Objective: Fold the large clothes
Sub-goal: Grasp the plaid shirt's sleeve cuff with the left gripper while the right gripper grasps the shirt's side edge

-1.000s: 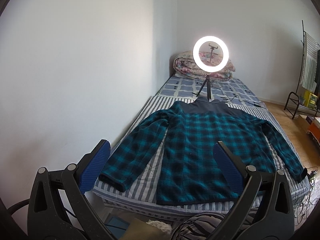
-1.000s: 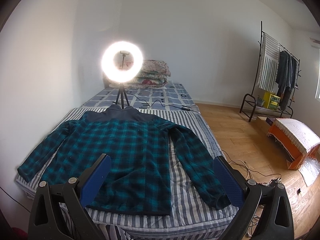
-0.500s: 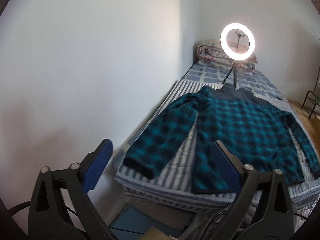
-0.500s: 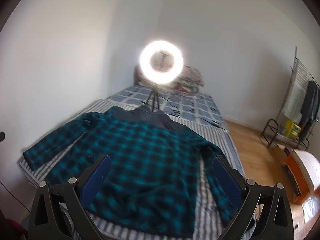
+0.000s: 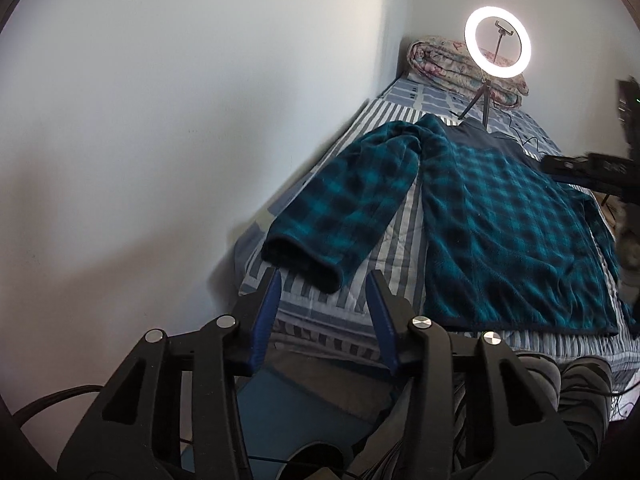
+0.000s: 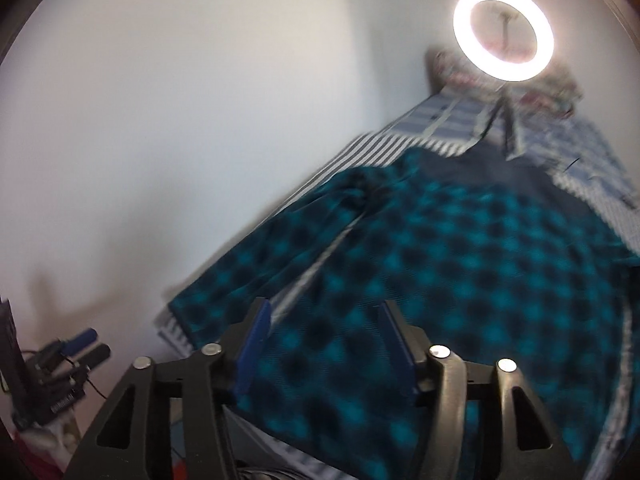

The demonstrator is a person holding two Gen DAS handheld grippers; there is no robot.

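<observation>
While a teal-and-black plaid fleece jacket [image 5: 500, 216] lies flat on the striped bed [image 5: 320, 312], both tongs have just been closing. The left tongs [image 5: 322, 280], unclenched and empty, hover at the sleeve cuff [image 5: 304, 264] near the bed's front left corner. The right tongs [image 6: 324, 308], likewise empty, hang over the hem.

Bedroom: bed [image 5: 320, 304], folded quilt [image 5: 440, 64].

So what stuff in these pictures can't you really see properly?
- Far sleeve of the plaid jacket: in the left wrist view, the right hand-held gripper and the picture's edge cut it off.
- Plaid jacket in the right wrist view: smeared by motion blur, so its hem edge is unclear.
- Phone clip inside the ring light: washed out by glare.
- Under the bed: hidden behind the left hand-held gripper.
</observation>
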